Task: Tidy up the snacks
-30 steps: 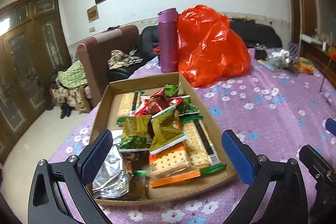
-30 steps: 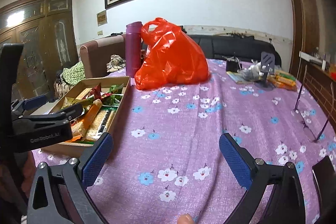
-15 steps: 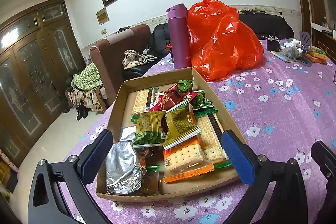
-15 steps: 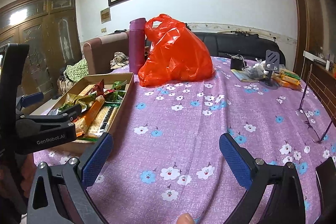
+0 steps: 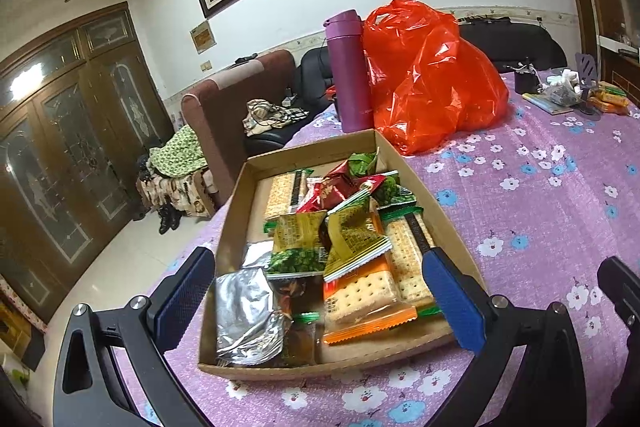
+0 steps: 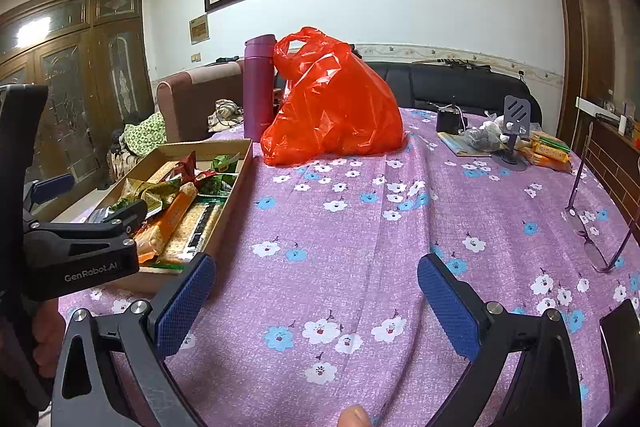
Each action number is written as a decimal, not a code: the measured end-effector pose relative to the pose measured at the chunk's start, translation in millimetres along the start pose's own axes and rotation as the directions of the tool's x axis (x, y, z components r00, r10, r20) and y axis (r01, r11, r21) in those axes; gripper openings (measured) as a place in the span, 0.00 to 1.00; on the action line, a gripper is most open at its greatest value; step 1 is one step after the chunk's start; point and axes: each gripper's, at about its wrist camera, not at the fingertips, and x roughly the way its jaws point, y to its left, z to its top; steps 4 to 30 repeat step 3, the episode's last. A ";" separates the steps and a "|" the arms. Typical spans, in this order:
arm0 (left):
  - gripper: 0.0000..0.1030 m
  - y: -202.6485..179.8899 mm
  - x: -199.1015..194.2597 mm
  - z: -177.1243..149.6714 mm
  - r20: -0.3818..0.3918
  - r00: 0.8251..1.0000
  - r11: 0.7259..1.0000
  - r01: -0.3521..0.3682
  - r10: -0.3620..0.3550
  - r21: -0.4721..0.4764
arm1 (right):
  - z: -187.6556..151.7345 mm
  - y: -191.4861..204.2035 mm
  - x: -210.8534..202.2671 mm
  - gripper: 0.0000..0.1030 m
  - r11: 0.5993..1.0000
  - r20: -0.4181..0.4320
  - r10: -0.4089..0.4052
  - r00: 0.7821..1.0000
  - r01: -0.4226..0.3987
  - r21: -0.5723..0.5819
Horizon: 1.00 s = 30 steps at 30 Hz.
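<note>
A shallow cardboard tray [image 5: 448, 223] [image 6: 236, 183] holds several snack packs: cracker packs [image 5: 364, 299], green and gold pouches [image 5: 352, 239], red wrappers [image 5: 332, 191] and a silver foil pack [image 5: 248, 311]. My left gripper [image 5: 320, 299] hovers open over the tray's near end, its blue pads astride the packs with nothing gripped. In the right wrist view the left gripper [image 6: 80, 247] shows at the left edge. My right gripper [image 6: 316, 303] stands open above bare purple floral cloth [image 6: 360, 247], to the right of the tray.
A red plastic bag [image 5: 432, 83] [image 6: 336, 107] and a purple flask [image 5: 348, 71] [image 6: 258, 87] stand behind the tray. Glasses [image 6: 592, 227] lie at the right. A phone stand [image 6: 514, 131], packets and clutter sit at the far right. The table edge drops to the floor on the left.
The left gripper has shifted left and nearer the tray, which now sits more centred between its fingers. The right gripper drifted slightly. Both stayed open.
</note>
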 end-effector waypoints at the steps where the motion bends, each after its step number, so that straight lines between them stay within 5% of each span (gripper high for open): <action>1: 1.00 0.2 -1.3 0.2 0.005 1.000 1.000 -0.004 0.004 0.002 | 0.3 -1.0 0.0 1.00 1.000 -0.002 0.000 1.000 0.000 0.004; 30: 1.00 1.5 -4.3 1.2 0.017 1.000 1.000 -0.013 0.013 0.003 | 0.8 -4.7 0.3 1.00 1.000 -0.008 -0.003 1.000 0.003 0.015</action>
